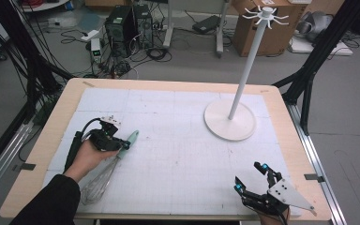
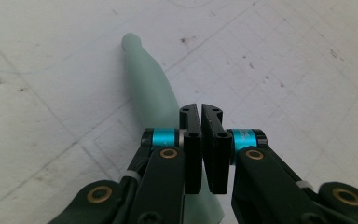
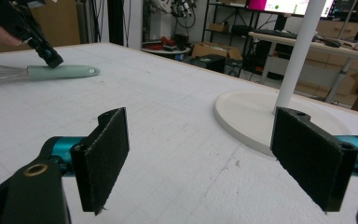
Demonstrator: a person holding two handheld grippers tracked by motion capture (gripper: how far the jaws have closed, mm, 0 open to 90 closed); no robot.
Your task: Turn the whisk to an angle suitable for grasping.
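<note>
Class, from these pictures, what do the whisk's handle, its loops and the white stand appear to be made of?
Whisk handle: likely matte silicone or plastic; smooth, pale green, no shine.
Whisk loops: probably steel wire; thin and grey.
White stand: possibly painted metal or plastic; the even white coat hides which.

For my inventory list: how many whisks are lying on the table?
1. The whisk lies at the table's left side, its green handle under the closed left tool. None seems hidden.

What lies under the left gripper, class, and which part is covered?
Under the left gripper lies a whisk, its mint handle flat on the white mat. The shut jaws and arms cover the handle's lower middle, so contact cannot be judged.
</note>
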